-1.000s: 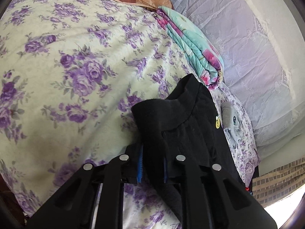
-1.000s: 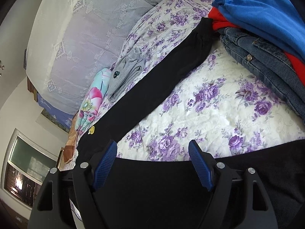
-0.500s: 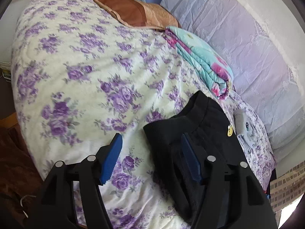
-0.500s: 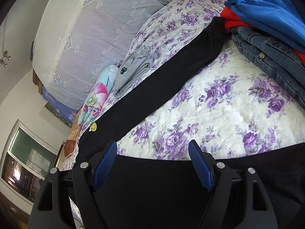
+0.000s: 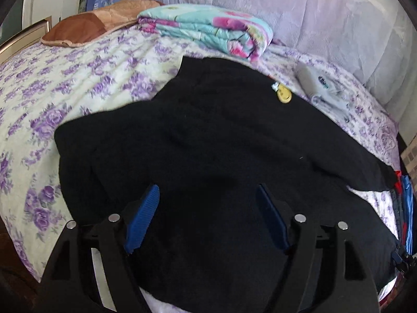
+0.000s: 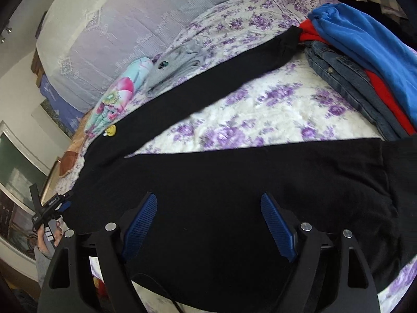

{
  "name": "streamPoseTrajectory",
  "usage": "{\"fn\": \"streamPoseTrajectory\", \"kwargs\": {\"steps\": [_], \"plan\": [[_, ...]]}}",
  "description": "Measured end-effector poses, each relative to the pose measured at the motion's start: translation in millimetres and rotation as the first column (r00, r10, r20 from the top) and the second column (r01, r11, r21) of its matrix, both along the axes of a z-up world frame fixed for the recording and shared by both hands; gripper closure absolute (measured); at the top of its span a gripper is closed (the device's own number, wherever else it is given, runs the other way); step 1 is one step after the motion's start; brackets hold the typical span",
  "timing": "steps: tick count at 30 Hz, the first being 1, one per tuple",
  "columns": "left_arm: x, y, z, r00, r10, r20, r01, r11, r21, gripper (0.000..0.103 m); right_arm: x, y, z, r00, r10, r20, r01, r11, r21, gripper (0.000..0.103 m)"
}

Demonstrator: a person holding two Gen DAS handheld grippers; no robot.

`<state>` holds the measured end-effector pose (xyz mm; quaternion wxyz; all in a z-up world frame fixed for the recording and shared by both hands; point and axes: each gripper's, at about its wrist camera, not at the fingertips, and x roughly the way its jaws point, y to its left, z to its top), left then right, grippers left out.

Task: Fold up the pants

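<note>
Pants (image 5: 221, 156) lie spread on the floral bedspread (image 5: 78, 83), legs forking apart.
We see both claws wide over the black cloth, gripping nothing: the left gripper (image 5: 208, 216) has just been opening, nothing between its pads, and the right gripper (image 6: 208, 224) likewise. We read no wording; a yellow smiley badge (image 5: 284, 95) sits near the waist.

The black pants (image 5: 221, 143) are showing as matt, soft knit cloth, lying on a bed (image 5: 78, 83) whose quilted cotton cover is looking slightly puckered. The fingers (image 5: 142, 219) are wearing ribbed blue rubbery pads on matt black plastic with shiny metal pins. At the far right, jeans (image 6: 346, 75) are showing coarse denim beside smooth fleece-like blue cloth (image 6: 365, 44).
</note>
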<state>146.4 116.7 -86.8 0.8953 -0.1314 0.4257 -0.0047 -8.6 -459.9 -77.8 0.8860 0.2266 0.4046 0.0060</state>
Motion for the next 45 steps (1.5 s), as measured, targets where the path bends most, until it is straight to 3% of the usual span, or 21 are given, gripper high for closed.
{"fn": "streamPoseTrajectory", "kwargs": {"steps": [3, 5, 7, 8, 9, 11, 13, 16, 19, 27, 34, 39, 45], "plan": [[0.2, -5.2, -5.1, 1.0, -0.021, 0.02, 0.019, 0.995, 0.096, 0.029, -2.3, -4.3, -4.8, 1.0, 0.024, -0.001, -0.024, 0.999, -0.046, 0.023], [-3.7, -5.0, -2.6, 0.999, -0.035, 0.025, 0.031, 0.991, 0.129, 0.029, -1.3, -1.7, 4.1, 1.0, -0.023, 0.001, 0.023, 0.981, -0.191, 0.023], [-8.6, 4.3, 0.8, 0.999, -0.014, 0.033, 0.01, 0.993, 0.121, 0.025, -3.4, -2.8, 13.1, 0.994, -0.108, 0.02, 0.107, 0.907, -0.408, 0.021], [-11.0, 10.0, 2.3, 0.999, 0.003, 0.039, -0.007, 0.994, 0.108, 0.022, -4.3, -5.9, 15.0, 0.99, -0.141, 0.022, 0.134, 0.871, -0.472, 0.019], [-12.7, 14.6, 3.1, 0.999, 0.007, 0.042, -0.01, 0.996, 0.084, 0.022, -5.2, -11.6, 16.1, 0.986, -0.162, 0.024, 0.153, 0.862, -0.484, 0.019], [-14.6, 22.6, 6.5, 0.999, 0.014, 0.046, -0.015, 1.0, 0.023, 0.022, -9.4, -24.9, 19.6, 0.983, -0.177, 0.05, 0.181, 0.893, -0.412, 0.018], [-16.3, 24.2, 12.2, 0.998, 0.03, 0.054, -0.031, 0.999, 0.01, 0.021, -12.2, -30.7, 25.4, 0.981, -0.172, 0.09, 0.192, 0.921, -0.339, 0.018], [-16.6, 16.9, 23.1, 0.995, 0.041, 0.086, -0.046, 0.997, 0.057, 0.013, -6.5, -25.0, 33.4, 0.982, -0.126, 0.142, 0.162, 0.945, -0.285, 0.018], [-15.2, 8.5, 32.9, 0.991, 0.053, 0.121, -0.066, 0.992, 0.107, 0.011, 11.2, -10.0, 39.4, 0.986, -0.061, 0.152, 0.099, 0.961, -0.259, 0.018], [-1.6, -3.3, 47.7, 0.986, 0.049, 0.162, -0.074, 0.985, 0.154, 0.008, 48.8, 45.7, 64.9, 0.98, 0.091, 0.178, -0.032, 0.951, -0.309, 0.012], [22.7, -13.5, 53.2, 0.985, 0.031, 0.172, -0.066, 0.977, 0.202, 0.006, 82.8, 57.2, 73.0, 0.974, 0.159, 0.164, -0.096, 0.937, -0.335, 0.011], [46.1, -13.8, 58.0, 0.985, 0.011, 0.171, -0.049, 0.975, 0.217, 0.005, 102.7, 47.5, 68.7, 0.979, 0.15, 0.138, -0.105, 0.95, -0.293, 0.011], [87.3, 1.6, 69.2, 0.99, -0.014, 0.138, -0.012, 0.983, 0.183, 0.005, 122.4, 41.9, 65.0, 0.97, 0.184, 0.159, -0.15, 0.967, -0.206, 0.011]]}}
